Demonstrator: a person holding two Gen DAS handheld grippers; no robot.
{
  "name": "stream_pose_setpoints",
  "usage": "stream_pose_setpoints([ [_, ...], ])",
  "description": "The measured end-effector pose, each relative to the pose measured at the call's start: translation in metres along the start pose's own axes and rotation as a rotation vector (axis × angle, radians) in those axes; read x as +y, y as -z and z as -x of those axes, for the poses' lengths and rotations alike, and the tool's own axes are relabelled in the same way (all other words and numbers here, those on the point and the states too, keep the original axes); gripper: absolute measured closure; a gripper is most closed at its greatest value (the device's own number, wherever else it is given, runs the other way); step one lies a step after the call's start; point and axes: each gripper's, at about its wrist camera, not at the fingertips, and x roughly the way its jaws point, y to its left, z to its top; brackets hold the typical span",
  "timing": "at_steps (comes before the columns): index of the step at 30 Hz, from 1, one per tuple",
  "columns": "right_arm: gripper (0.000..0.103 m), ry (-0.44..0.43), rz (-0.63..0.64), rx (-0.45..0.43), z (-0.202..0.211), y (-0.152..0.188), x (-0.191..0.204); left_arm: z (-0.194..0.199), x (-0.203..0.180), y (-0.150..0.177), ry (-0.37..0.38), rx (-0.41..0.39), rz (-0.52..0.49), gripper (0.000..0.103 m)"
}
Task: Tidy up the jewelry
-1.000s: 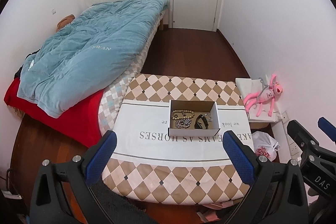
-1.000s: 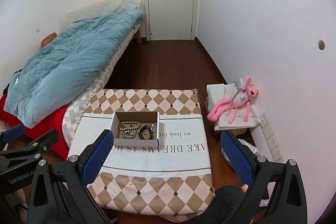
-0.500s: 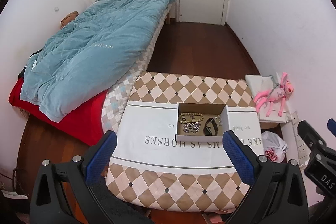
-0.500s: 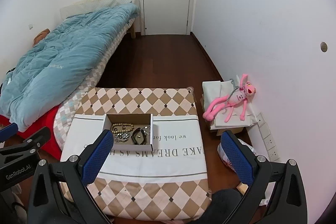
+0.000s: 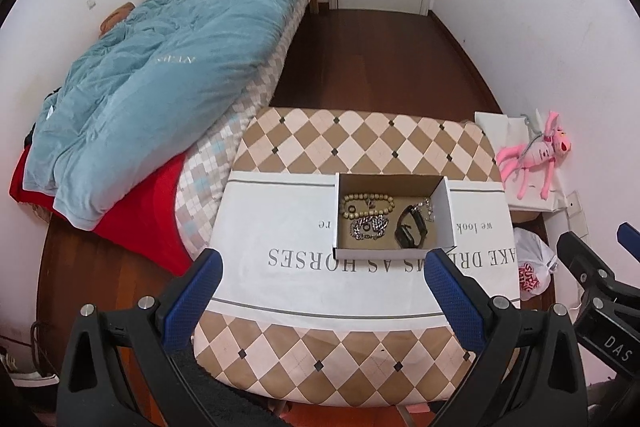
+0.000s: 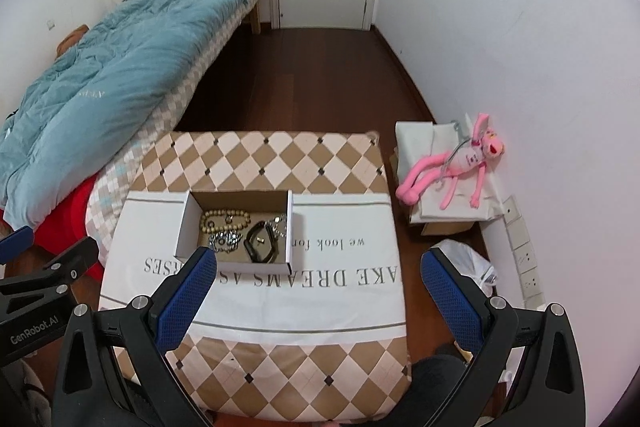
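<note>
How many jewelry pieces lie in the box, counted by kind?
Bead bracelets: 1
Silver chain bracelets: 1
Black watches: 1
Thin silver chains: 1
Total: 4, all inside the box.

Both grippers alike — left gripper [image 5: 322,283] and right gripper [image 6: 314,281] have black angular plastic frames with triangular cut-outs, silver round screws at the joints, and long blue fingers [image 5: 452,301] with a fine dotted grip texture. White lettering on the black bodies — "DAS" on the right one seen from the left camera, "GenRobot.AI" on the left one seen from the right camera.
</note>
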Motion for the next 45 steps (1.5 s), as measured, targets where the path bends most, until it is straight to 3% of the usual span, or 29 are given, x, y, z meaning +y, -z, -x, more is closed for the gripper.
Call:
stream_pose_setpoints([
  [12,0.0,-0.001,0.02,0.041,-0.013,0.005,0.006,-0.011,0.003,0.003,0.011,0.024,0.007,0.0],
  [45,0.0,-0.008,0.033,0.051,-0.011,0.011,0.007,-0.004,0.003,0.009,0.018,0.005,-0.018,0.0],
])
